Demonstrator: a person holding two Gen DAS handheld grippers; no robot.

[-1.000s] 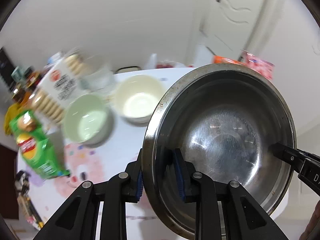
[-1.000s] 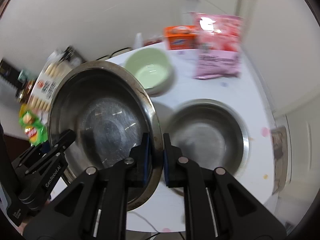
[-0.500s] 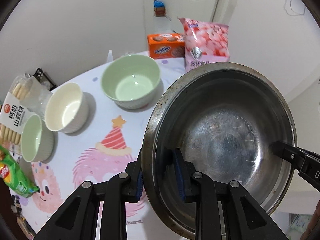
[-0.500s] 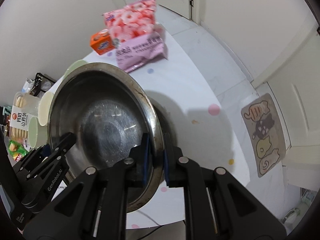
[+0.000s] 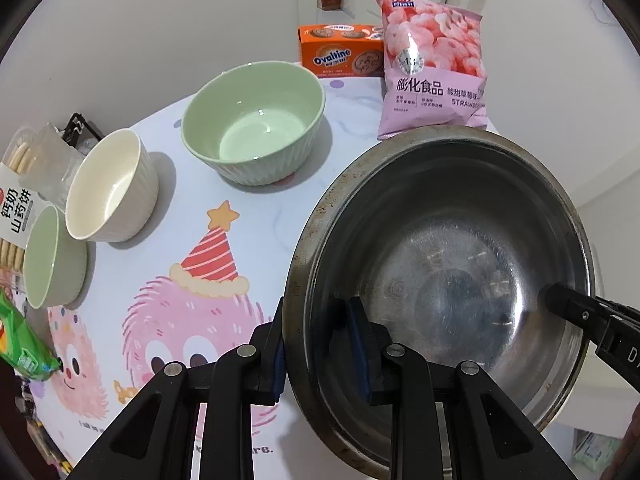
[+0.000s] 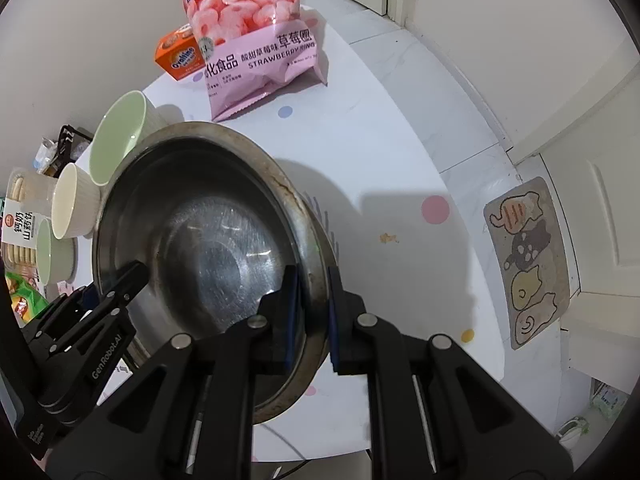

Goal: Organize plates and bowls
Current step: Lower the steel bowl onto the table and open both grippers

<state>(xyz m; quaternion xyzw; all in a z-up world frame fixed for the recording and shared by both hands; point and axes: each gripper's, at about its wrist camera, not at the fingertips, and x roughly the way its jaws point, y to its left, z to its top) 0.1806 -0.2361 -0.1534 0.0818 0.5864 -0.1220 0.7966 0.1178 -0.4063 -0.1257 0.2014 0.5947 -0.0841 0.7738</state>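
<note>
A large steel bowl (image 5: 448, 272) hangs tilted above the table's right side, held by both grippers on opposite rims. My left gripper (image 5: 320, 344) is shut on its near-left rim, one pad inside and one outside. My right gripper (image 6: 312, 312) is shut on the opposite rim (image 6: 316, 240); its finger shows in the left wrist view at the bowl's right edge (image 5: 568, 304). On the table stand a large green bowl (image 5: 252, 128), a cream bowl (image 5: 108, 192) and a small green bowl (image 5: 48, 256), all upright and apart. The held bowl hides what lies under it.
A pink snack bag (image 5: 432, 64) and an orange Ovaltine box (image 5: 340, 52) stand at the table's far side. A biscuit pack (image 5: 16, 208) and a green chip bag (image 5: 20, 344) lie at the left. The table's round edge (image 6: 472, 216) curves right; beyond it lie the floor and a mat (image 6: 524, 260).
Both grippers carried the steel bowl across the table and lower. A second steel bowl, seen on the table one second ago, is now out of sight beneath the held one.
</note>
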